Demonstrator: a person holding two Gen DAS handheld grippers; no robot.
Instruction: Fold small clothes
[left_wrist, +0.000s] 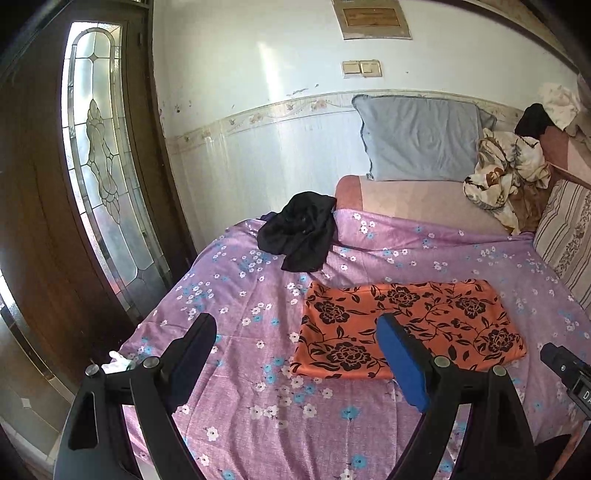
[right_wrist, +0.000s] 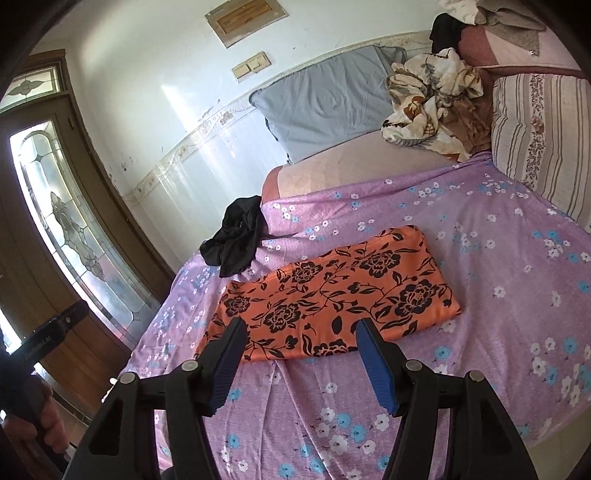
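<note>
black gripper (right_wrist: 299, 328) frames, round silver screws at the joints, ribbed blue pads (right_wrist: 376, 363) inside.

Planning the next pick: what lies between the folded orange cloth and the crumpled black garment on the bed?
Only bare purple flowered bedsheet. Both wrist views show nothing else between the orange cloth and the black garment.

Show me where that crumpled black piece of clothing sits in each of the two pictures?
Left wrist view: the black garment lies upper middle, at the bedspread's far edge, beyond the orange cloth's left end.
Right wrist view: the black garment lies left of centre, beyond the cloth's left end.
Shared landmark: the grey pillow against the wall.
</note>
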